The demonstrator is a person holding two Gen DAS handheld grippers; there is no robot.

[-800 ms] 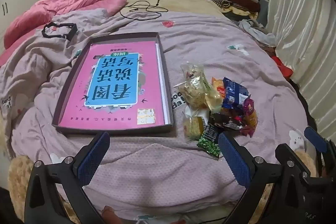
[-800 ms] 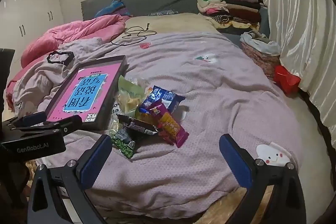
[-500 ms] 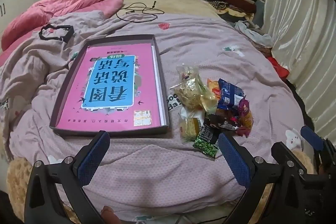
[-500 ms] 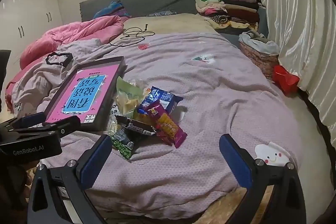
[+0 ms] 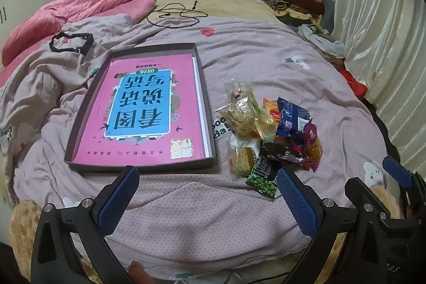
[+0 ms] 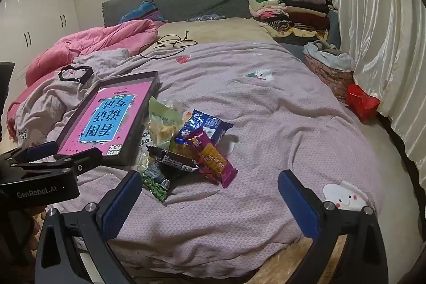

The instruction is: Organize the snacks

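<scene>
A heap of crinkly snack packets (image 5: 269, 135) lies on the rumpled mauve bedspread (image 5: 266, 65), just beside a shallow dark cardboard tray (image 5: 138, 167). The left gripper (image 5: 207, 200) and right gripper (image 6: 210, 200) gape wide, empty.

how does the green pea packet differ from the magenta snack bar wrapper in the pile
The small green pea packet is dark with green peas printed on it; the long magenta snack bar wrapper is pink-purple with an orange-yellow panel. The pea packet is short and lies at the pile's near-left edge, partly under a black packet. The magenta wrapper is longer and rests on top, towards the right. Both are sealed and lie on the lilac bedspread.
</scene>
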